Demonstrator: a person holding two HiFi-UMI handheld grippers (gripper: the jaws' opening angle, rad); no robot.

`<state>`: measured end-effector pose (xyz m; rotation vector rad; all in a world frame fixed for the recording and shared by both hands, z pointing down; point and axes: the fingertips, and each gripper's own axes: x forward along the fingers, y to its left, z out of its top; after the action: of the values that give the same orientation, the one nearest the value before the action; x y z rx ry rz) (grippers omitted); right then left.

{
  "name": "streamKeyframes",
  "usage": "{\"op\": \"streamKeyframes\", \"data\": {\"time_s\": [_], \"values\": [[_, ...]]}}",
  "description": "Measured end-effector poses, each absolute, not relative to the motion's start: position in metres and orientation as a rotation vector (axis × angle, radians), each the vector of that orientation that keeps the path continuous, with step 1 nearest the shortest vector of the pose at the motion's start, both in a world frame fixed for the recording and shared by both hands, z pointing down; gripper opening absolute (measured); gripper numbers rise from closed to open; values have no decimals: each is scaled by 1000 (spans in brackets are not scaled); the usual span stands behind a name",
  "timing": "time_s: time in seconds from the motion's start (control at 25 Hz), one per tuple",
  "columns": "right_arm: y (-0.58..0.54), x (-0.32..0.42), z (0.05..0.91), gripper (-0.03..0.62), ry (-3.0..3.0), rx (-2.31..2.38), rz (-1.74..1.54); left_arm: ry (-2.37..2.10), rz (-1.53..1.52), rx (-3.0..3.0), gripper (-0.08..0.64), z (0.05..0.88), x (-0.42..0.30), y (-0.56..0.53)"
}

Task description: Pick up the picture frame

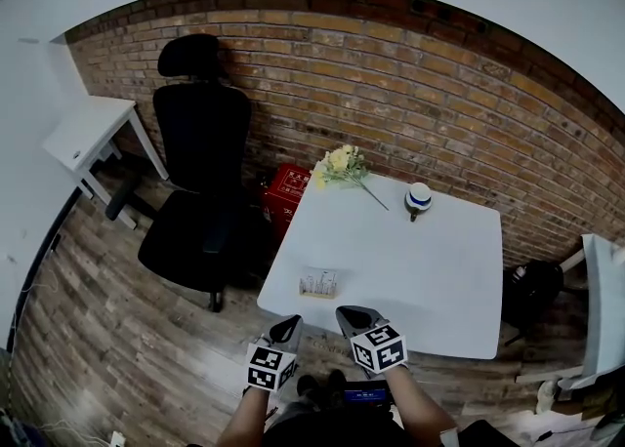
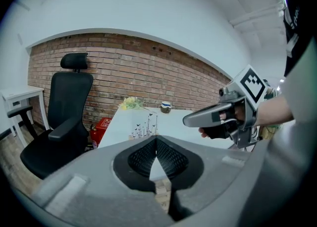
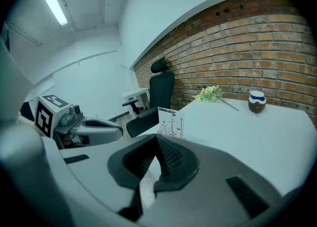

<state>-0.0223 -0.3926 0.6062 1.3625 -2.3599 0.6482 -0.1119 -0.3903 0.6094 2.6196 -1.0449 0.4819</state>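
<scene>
The picture frame (image 1: 318, 284) is a small white card-like frame with black plant drawings, standing upright near the front left edge of the white table (image 1: 430, 269). It also shows in the left gripper view (image 2: 144, 128) and the right gripper view (image 3: 171, 122). My left gripper (image 1: 290, 323) hangs just off the table's front edge, below and left of the frame, shut and empty. My right gripper (image 1: 354, 316) is beside it, to the frame's lower right, also shut with nothing in it. Neither touches the frame.
A bunch of yellow flowers (image 1: 342, 166) lies at the table's far edge, with a small blue-and-white cup (image 1: 418, 198) to its right. A black office chair (image 1: 200, 182) and a red box (image 1: 285, 193) stand left of the table, before a brick wall. A white desk (image 1: 88, 133) is far left.
</scene>
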Motion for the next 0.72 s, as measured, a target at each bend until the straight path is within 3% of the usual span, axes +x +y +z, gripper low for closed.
{"op": "streamKeyframes", "data": {"time_s": [0.72], "values": [[-405, 0, 601, 9, -2394, 1334, 665, -1124, 582, 2630, 12, 602, -92, -398]]}}
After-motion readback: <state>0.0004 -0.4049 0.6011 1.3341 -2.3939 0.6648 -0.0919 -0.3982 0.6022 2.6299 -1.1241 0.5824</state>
